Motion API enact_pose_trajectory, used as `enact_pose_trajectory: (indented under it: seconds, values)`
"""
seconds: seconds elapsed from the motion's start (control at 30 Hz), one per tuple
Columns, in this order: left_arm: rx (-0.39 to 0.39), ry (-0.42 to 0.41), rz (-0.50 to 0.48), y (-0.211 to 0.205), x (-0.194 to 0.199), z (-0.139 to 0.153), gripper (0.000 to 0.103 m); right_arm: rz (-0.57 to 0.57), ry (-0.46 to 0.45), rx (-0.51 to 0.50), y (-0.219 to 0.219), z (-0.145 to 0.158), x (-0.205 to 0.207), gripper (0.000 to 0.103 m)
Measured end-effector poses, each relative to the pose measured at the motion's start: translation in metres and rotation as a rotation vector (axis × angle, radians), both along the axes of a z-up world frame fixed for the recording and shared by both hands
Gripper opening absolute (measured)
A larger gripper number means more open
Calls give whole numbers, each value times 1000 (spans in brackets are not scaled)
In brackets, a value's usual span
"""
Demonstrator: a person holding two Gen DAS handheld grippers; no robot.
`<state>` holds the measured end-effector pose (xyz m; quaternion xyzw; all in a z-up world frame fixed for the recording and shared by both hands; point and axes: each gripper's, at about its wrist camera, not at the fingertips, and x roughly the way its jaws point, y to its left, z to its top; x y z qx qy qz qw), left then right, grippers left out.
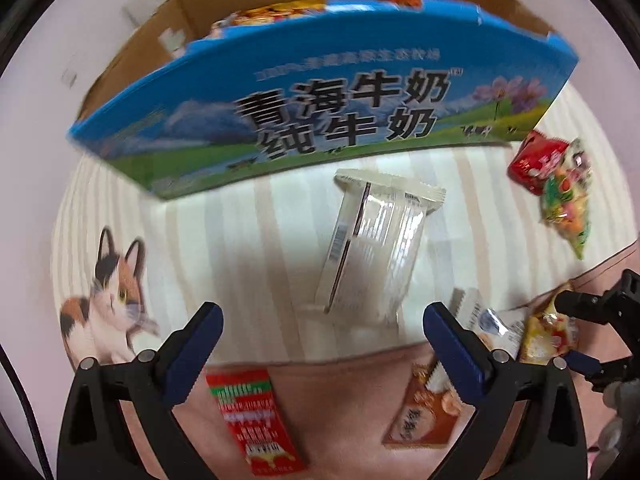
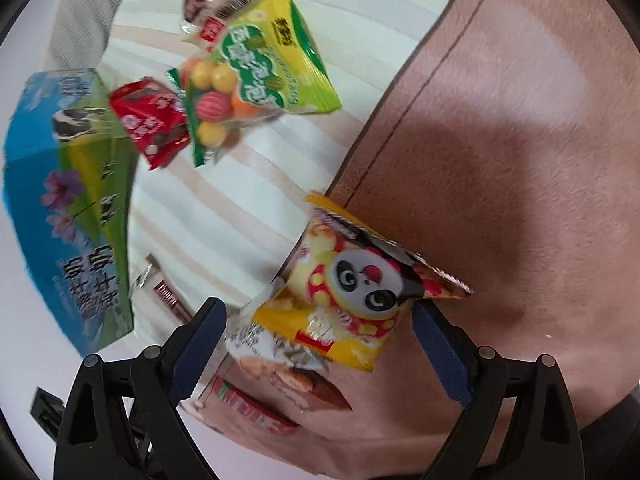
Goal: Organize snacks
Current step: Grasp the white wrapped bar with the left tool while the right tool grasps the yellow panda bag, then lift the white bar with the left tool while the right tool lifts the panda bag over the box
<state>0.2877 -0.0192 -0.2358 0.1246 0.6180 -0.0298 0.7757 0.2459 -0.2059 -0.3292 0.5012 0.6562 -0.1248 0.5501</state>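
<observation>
A blue milk carton box, open at the top, holds several snack packs. In front of it a clear white packet lies on the striped sheet. My left gripper is open just short of that packet. A red sachet and a brown packet lie below it. My right gripper is open with its jaws on either side of a yellow panda snack pack, not closed on it. The box also shows in the right wrist view.
A red packet and a green candy bag lie on the striped sheet beside the box. A pink-brown blanket covers the right side. A cat print is on the sheet at left.
</observation>
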Motion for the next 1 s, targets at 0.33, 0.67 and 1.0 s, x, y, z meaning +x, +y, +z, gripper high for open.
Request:
enact_pose_trajectory:
  seconds: [0.33, 0.67, 1.0]
  values:
    - [20, 77, -103, -37, 32, -42, 90, -11, 73, -92, 9, -17, 0, 71]
    - [-216, 193, 147, 22, 8, -55, 57, 633, -61, -397, 58, 11, 34, 66]
    - [-220, 315, 222, 52, -78, -83, 58, 1001, -24, -443, 98, 8, 9, 66]
